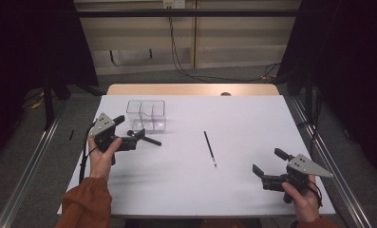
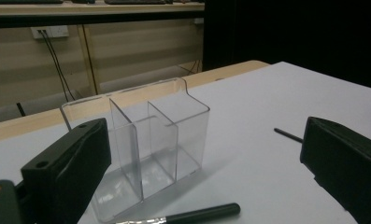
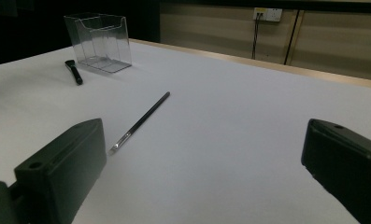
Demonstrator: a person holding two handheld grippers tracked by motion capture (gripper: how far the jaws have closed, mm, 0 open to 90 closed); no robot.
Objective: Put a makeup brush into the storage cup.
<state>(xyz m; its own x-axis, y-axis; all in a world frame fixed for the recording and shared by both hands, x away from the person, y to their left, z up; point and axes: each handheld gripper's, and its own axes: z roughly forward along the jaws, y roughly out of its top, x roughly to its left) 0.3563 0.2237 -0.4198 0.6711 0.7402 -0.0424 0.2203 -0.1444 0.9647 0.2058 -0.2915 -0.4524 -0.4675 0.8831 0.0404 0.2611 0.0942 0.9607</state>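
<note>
Over white table, L tongs (image 1: 137,136) & R tongs (image 1: 268,161) both wide open, holding nothing.

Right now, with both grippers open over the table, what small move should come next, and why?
Probably lower the left gripper onto the short black brush just below its open jaws. The brush lies loose on the table beside the clear divided holder, nearer than the thin pencil at mid-table; the right gripper holds nothing.
</note>
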